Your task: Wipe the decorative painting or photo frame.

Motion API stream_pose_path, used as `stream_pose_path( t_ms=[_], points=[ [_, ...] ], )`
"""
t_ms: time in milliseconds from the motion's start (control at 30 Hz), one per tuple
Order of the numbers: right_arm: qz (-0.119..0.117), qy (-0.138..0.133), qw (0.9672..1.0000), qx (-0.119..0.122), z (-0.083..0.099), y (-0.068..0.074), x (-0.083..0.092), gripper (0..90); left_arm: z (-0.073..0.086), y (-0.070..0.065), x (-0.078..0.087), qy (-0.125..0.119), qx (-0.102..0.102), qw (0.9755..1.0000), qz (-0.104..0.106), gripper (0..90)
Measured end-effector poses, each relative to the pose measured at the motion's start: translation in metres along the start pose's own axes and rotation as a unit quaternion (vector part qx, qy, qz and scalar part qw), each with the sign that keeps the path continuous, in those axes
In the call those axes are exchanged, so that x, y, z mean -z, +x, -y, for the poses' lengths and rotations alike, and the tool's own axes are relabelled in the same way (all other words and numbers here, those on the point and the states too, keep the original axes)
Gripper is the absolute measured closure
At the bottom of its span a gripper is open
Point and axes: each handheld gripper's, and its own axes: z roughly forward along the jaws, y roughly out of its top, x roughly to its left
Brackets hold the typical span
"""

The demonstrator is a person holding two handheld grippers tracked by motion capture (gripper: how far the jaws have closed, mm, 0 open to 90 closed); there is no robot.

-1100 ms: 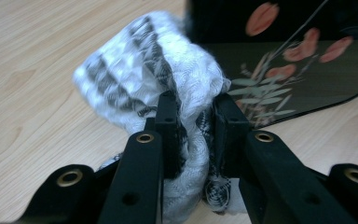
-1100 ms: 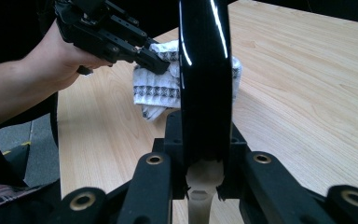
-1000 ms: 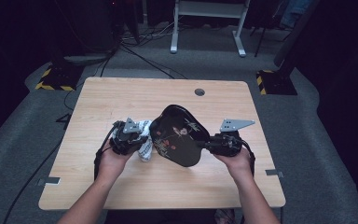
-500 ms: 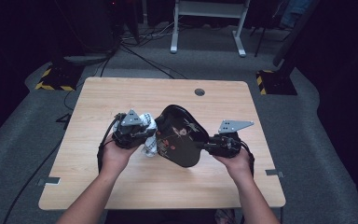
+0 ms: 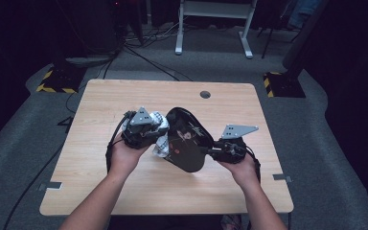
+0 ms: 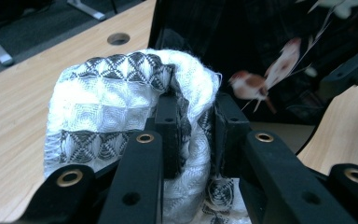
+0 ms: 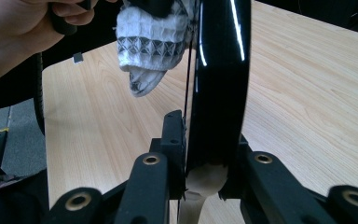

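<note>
A glossy black plate (image 5: 187, 141) with a bird and branch pattern stands on edge above the middle of the wooden table (image 5: 100, 187). My right gripper (image 5: 211, 151) is shut on its right rim; in the right gripper view the plate's rim (image 7: 219, 70) sits pinched between the jaws of that gripper (image 7: 205, 135). My left gripper (image 5: 159, 134) is shut on a bunched white and grey patterned cloth (image 5: 159, 143), which it holds against the plate's left face. In the left gripper view the cloth (image 6: 121, 102) bulges over the jaws of that gripper (image 6: 193, 112), with the plate (image 6: 242, 42) right behind.
A round cable hole (image 5: 205, 94) lies near the table's far edge. Beyond the table stand a white frame (image 5: 211, 28) and two yellow-black striped bases (image 5: 57, 81) (image 5: 280, 81). Cables trail over the grey floor at the left.
My left gripper has risen with the cloth, moving up and slightly right along the plate's face. The right gripper and the plate have held still.
</note>
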Motion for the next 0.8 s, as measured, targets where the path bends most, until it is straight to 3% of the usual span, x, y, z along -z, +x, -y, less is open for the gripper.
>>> stream_pose_path(
  t_ms=[600, 800],
  points=[
    [0.004, 0.002, 1.0000, 0.002, -0.001, 0.002, -0.001, 77.4, -0.044, -0.017, 0.012, -0.031, -0.033, 0.9988, 0.020, 75.4],
    [0.007, 0.002, 1.0000, 0.004, -0.001, 0.002, -0.001, 77.4, -0.037, -0.018, 0.004, -0.021, -0.036, 0.9989, 0.022, 75.5]
  ],
)
